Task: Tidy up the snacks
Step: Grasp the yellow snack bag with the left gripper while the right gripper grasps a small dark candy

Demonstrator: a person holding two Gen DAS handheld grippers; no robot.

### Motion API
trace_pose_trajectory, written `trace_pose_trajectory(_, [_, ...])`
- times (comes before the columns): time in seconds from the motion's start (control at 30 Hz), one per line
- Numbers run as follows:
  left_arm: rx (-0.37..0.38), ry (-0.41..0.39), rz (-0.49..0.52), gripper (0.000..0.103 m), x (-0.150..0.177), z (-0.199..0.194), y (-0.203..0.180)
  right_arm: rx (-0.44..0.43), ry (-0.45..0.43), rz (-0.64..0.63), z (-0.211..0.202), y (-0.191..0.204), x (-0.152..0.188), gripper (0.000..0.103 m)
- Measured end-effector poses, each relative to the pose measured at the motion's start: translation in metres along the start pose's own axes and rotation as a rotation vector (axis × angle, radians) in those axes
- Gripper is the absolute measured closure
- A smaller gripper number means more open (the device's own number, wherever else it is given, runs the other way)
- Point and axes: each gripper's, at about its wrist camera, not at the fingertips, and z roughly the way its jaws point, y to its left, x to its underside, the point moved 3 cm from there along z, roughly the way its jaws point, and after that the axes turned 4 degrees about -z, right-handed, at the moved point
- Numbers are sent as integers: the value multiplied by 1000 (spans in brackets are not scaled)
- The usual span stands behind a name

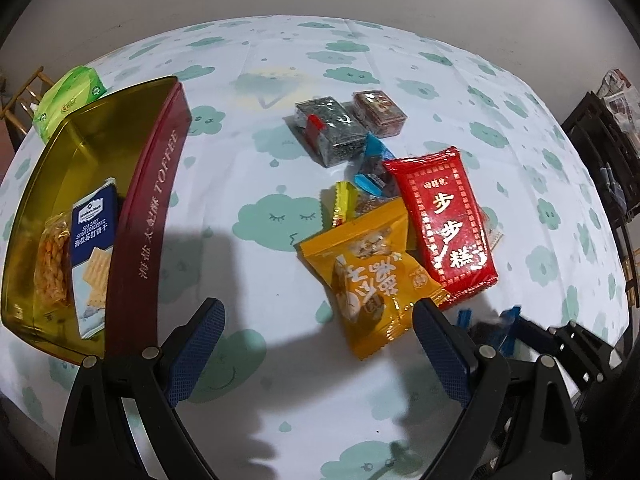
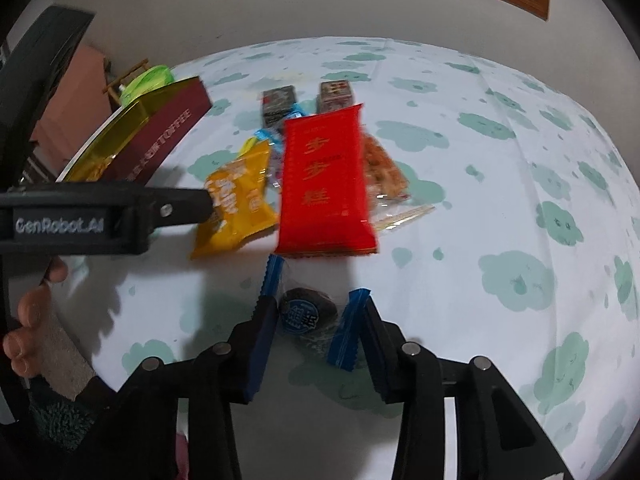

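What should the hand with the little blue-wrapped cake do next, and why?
Probably carry the cake over to the tin. The right gripper has its jaws closed on the wrapper, and the tin already holds crackers.

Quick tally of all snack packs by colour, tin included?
Red pack: 1
Yellow packs: 2
Blue-ended clear wrappers: 2
Boxy packs: 2
Clear bags of orange snacks: 2
Navy cracker pack: 1
Total: 10

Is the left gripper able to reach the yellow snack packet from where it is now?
Probably yes. The left gripper is open and empty, and the yellow snack packet lies just ahead beside its right finger, on top of the pile with nothing covering it.
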Motion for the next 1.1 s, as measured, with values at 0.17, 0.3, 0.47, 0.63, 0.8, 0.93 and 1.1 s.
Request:
trace_pose_trajectory(0.17, [16,11,15,10,0,4,-11,62,-20,53,-5,-26,1,67])
trace_pose_trajectory(0.3, [19,16,16,10,-5,10,-18,108,-28,104,-8,-51,1,68])
trace_pose_trajectory(0.47, [5,13,-14,15,-17,17,-21,98,-36,164,-9,-68,4,68])
trace_pose_trajectory(0.63, [16,24,-29,30,-25,25,-22,81,-37,176,-7,-69,5,68])
trace_pose_trajectory(0.8, [44,43,-15,37,-21,28,-26,70,-40,180,-7,-70,5,68])
trace_pose_trajectory(0.93, [68,68,7,43,-14,30,-26,68,-40,181,-7,-69,5,68])
trace_pose_trajectory(1.1, [66,75,29,51,-12,29,-24,67,-40,185,-7,-68,5,68])
